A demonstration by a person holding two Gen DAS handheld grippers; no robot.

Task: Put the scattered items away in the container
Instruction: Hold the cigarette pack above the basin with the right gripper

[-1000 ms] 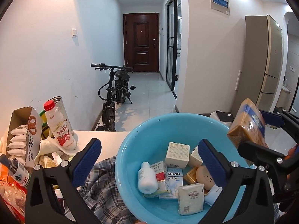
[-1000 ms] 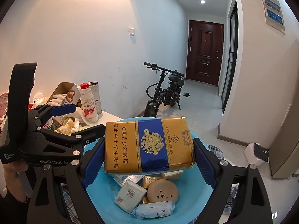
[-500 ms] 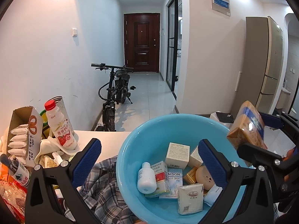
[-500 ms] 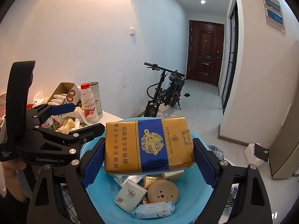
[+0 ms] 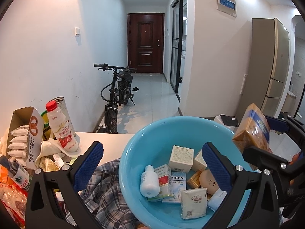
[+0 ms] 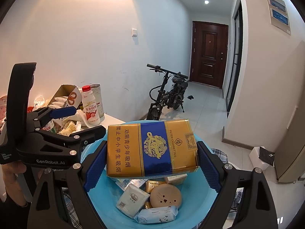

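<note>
The right tool (image 6: 151, 164) grips a gold-and-blue carton (image 6: 151, 148) between its pads, held above the blue basin (image 5: 152, 133). The left tool (image 5: 152, 164) is spread wide and holds nothing, its right pad over the basin, its left over a plaid cloth (image 5: 103, 187). At 9 o'clock on the counter (image 5: 112, 141) stands a milk bottle (image 5: 61, 127).

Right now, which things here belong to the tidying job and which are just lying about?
Job: cigarette carton in the right gripper, blue basin, boxes and tissue pack inside it.
Lying about: bicycle, fridge, door.
</note>
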